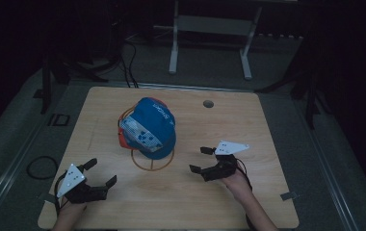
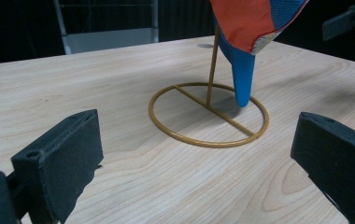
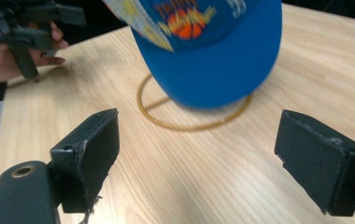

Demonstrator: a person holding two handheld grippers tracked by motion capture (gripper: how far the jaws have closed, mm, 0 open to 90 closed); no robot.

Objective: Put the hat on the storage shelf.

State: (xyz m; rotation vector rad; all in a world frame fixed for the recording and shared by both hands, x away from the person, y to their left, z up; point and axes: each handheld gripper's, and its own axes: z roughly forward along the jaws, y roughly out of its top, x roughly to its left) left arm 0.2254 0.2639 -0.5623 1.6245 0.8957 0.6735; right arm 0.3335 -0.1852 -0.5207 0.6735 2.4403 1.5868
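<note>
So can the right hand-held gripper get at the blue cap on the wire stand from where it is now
Probably yes. The right hand-held gripper is open and faces the blue cap on its wire stand, with bare table between them and nothing in the way.

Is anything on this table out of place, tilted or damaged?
Nothing looks damaged or spilled. The blue cap sits tilted on its wire stand, brim hanging low toward the ring base. Both the left gripper and the right gripper are open and apart from it.
</note>
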